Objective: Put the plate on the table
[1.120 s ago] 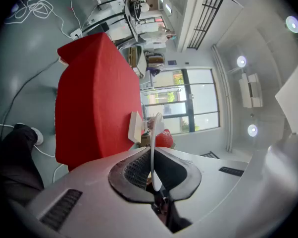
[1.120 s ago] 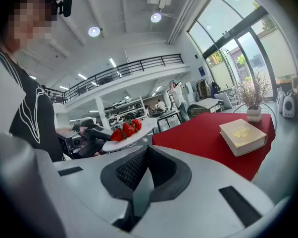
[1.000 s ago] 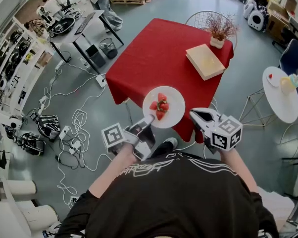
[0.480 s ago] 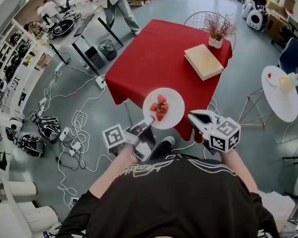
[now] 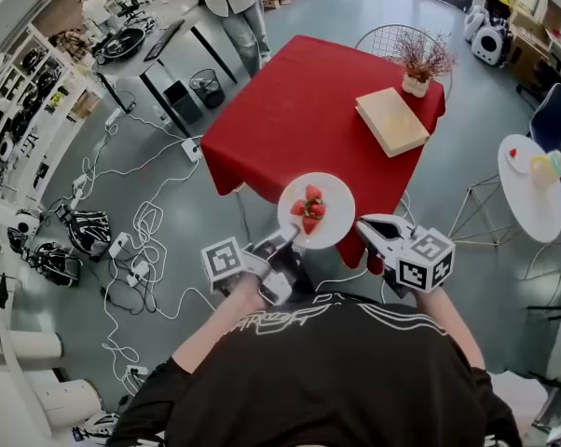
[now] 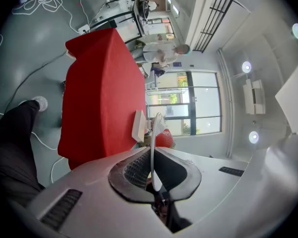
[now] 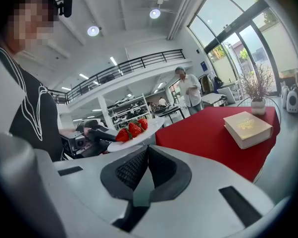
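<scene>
Left claw (image 5: 288,240): clenched on the near rim of the plate (image 5: 316,210), which jutted ahead of it, in the air
Right claw (image 5: 366,223): closed, empty, beside the plate
Table (image 5: 299,110): ahead of both claws
Progress: plate not yet down; lowering and release seemingly remained

left gripper (image 5: 287,239): is held out nearly level, fingers are clamped on plate (image 5: 337,215) rim | right gripper (image 5: 368,225): is held alongside, tilted slightly down, fingers are closed together, empty
</scene>
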`<state>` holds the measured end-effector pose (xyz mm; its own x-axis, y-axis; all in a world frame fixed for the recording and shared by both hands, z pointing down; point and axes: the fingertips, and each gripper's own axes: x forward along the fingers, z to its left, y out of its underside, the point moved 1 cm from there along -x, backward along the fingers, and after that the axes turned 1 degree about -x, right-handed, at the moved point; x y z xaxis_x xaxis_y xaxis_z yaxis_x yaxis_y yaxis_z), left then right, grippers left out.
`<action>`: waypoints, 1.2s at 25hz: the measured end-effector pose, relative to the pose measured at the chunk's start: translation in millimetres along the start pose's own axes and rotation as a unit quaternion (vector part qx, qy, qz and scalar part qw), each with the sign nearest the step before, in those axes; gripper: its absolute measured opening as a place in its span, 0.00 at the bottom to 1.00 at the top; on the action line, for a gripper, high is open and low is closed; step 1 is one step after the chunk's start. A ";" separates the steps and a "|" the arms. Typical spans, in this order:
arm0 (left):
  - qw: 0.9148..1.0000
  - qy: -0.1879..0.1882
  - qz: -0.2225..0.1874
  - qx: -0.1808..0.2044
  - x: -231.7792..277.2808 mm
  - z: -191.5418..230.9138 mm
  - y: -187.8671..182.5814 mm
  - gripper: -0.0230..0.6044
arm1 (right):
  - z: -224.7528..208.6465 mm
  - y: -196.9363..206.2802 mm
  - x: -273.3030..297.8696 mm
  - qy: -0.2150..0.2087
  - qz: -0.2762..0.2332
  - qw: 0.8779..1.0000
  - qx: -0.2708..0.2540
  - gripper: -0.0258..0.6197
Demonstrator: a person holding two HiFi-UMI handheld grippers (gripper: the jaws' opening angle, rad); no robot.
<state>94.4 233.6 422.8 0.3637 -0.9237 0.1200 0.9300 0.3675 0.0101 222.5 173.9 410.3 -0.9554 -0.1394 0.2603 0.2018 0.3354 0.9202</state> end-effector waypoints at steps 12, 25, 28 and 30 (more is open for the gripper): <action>1.000 0.002 -0.002 -0.024 34.1 13.2 -120.2 0.06 | -54.4 -31.9 107.5 0.009 0.010 0.999 0.030 0.05; 0.998 -0.005 0.051 -0.019 114.6 -8.1 -272.4 0.06 | -142.9 -110.6 218.3 0.058 -0.004 0.997 0.057 0.05; 0.997 -0.014 0.072 -0.021 132.9 -3.1 -296.4 0.06 | -159.9 -114.6 233.5 0.079 -0.005 0.995 0.068 0.05; 0.996 -0.018 0.087 -0.024 143.5 1.0 -313.2 0.06 | -169.7 -116.4 245.1 0.094 -0.008 0.992 0.077 0.05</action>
<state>-144.7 -14.0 437.9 0.5187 -0.8414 0.1515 0.8545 0.5159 -0.0606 1.5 -57.4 416.5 -0.8980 -0.3132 0.3090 0.1368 0.4688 0.8727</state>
